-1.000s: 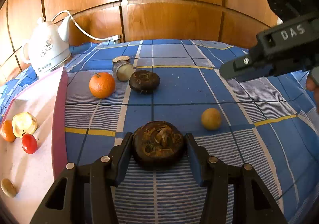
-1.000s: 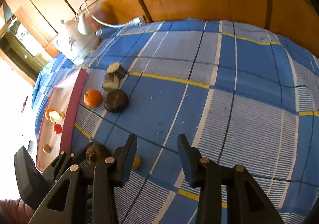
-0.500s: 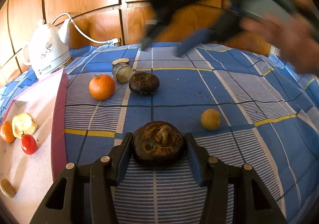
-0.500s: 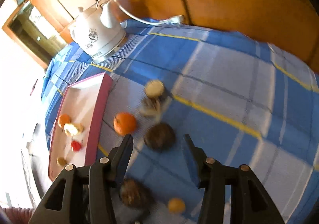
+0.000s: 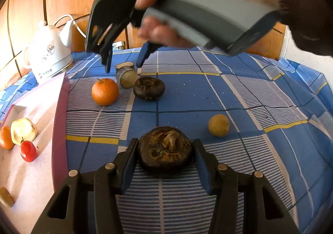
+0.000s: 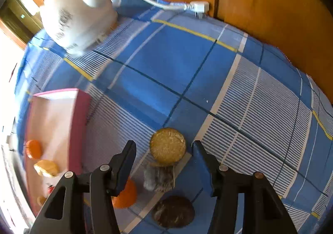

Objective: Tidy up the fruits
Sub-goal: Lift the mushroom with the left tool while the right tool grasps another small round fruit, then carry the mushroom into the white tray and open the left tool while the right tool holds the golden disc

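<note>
My left gripper is open with its jaws on either side of a dark brown round fruit on the blue checked cloth; contact cannot be told. An orange, a cut cylindrical piece, a second dark fruit and a small yellow fruit lie beyond. My right gripper is open, hovering above the cut piece, with the orange and dark fruit below it. It shows in the left wrist view above the cut piece.
A pink tray at the left holds several small fruits, among them a red one; it shows in the right wrist view. A white kettle with a cord stands at the back left. Wooden panels back the table.
My right gripper has swung left across the table and come down over the cut piece. My left gripper and the dark fruit between its jaws have not moved.
</note>
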The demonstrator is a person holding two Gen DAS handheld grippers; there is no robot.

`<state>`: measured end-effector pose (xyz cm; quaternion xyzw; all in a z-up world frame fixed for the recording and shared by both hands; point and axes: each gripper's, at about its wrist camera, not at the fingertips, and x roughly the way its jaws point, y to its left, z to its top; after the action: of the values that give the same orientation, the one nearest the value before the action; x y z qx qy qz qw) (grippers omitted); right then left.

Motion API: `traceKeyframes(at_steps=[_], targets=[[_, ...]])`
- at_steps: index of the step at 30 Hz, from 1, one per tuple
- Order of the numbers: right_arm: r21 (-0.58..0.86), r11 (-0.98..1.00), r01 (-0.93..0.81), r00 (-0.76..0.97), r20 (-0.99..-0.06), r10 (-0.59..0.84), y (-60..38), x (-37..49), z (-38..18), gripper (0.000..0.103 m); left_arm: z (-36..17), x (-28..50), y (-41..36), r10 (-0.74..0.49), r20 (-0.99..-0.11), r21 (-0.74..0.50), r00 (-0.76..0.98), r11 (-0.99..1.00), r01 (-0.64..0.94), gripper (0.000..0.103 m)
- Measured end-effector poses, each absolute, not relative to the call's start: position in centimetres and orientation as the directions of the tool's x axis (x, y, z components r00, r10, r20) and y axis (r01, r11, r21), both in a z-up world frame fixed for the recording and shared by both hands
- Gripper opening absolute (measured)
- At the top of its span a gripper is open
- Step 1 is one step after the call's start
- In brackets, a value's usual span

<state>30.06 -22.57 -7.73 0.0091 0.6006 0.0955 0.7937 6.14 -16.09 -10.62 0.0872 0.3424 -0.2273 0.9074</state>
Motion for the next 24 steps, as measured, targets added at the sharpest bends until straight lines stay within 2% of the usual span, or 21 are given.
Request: traceKeyframes(at_steps=[1,3,6,13,24], targets=[[0.115,0.984,-0.136,0.254,-0.956,0.147,-22.4,30.3,-8.3,0.056,-10.6,6.2,-16.1,-0.353,-0.661,0.003,0.662,0.881,0.473,0.052],[0.081,0.989,-0.126,0.271,-0.956,0.113,-22.4,30.5,-8.6,0.036,-10.6,6.2,-16.1,-0.353,-0.661,0.003,0.662,0.881,0.473,0.052],[0.139,0.984,-0.112,0.307,-0.937,0.167,-23.4,30.1,-7.6,0.035,-10.6,6.2,-16.1,-0.353,-0.66,0.003,0.663,0.881,0.473,0.052],[0.144,0.988,-0.061,0.392,-0.907,0.156,-28.6,26.0,-4.2,0.036,-10.7,6.1,-16.2,-0.352,-0.66,0.005,0.663,0.881,0.473,0.052],[0.125,0.99,0.07,0.357,-0.93,0.092,-39.6,14.7,-4.4,0.036,-10.6,6.1,-16.4,-0.343,-0.663,0.017,0.665,0.882,0.471,0.052]])
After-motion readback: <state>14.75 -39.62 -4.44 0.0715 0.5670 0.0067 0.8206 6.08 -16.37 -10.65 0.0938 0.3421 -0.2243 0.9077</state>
